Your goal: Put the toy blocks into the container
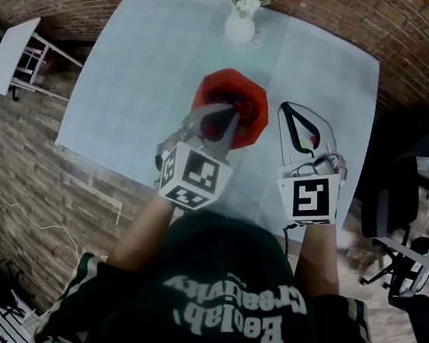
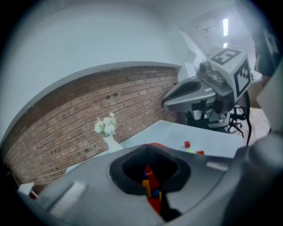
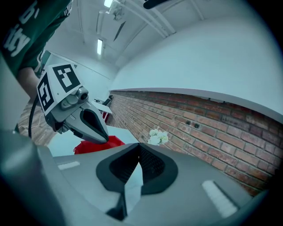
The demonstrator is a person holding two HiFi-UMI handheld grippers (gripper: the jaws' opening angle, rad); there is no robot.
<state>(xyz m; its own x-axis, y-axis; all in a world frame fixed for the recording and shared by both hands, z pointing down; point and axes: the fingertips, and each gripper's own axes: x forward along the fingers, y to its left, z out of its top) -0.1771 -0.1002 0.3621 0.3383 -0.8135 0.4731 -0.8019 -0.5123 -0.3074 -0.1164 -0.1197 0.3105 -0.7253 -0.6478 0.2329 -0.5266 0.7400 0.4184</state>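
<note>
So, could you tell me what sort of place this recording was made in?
Probably an indoor lab or office workspace: there is a brick wall, ceiling strip lights overhead, and an office chair beside the pale table.

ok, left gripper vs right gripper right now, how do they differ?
The left gripper hangs over the red container; the right gripper is beside it, over the table. Past the left's jaws, blocks in the container show; past the right's, only table. Both have jaws shut, holding nothing.
</note>
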